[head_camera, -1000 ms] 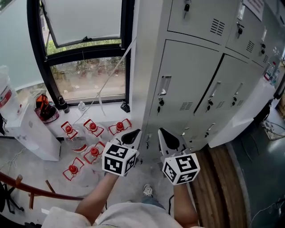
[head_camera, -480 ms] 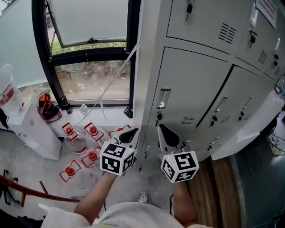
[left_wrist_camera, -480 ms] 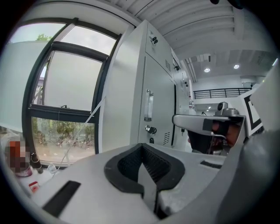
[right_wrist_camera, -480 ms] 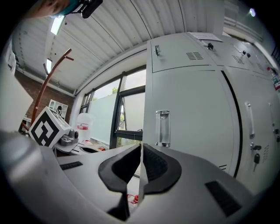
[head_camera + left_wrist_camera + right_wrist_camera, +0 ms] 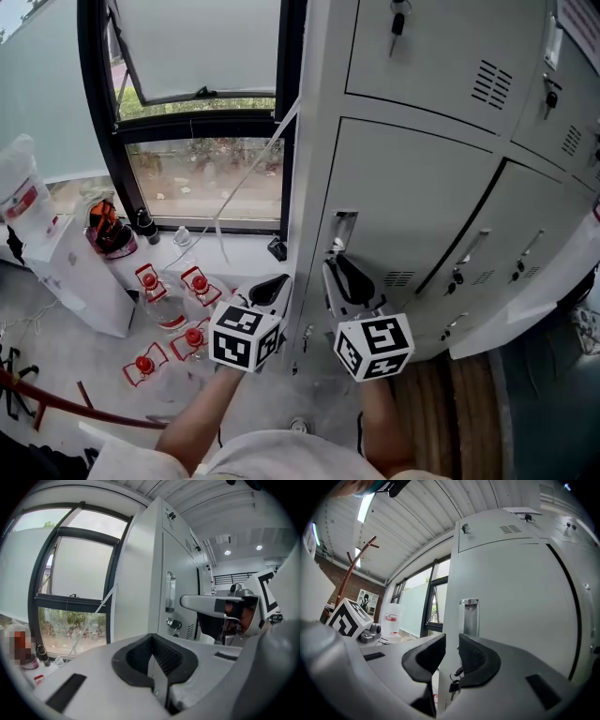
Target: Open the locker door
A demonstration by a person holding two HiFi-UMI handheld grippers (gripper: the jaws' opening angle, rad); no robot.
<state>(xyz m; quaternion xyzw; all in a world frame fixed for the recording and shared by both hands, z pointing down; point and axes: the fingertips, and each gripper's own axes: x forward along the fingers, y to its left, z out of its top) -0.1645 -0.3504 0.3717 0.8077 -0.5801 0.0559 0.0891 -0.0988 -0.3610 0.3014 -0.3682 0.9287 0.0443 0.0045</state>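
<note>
Locker door: closed, middle row, right of the window
Right gripper: tips near the door's handle; jaws have just been opening, narrow gap, nothing between the pads
Left gripper: jaws together, empty
Key: hangs below the handle

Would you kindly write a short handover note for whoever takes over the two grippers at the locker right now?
Left gripper: shut, empty, not touching anything.
Right gripper: jaws have just been opening, nothing between them. It points at the handle, and the key sits in the lock just below.
Locker door: closed.
Done: grippers brought up to the door.
Left: grip the handle and pull the door open.
</note>
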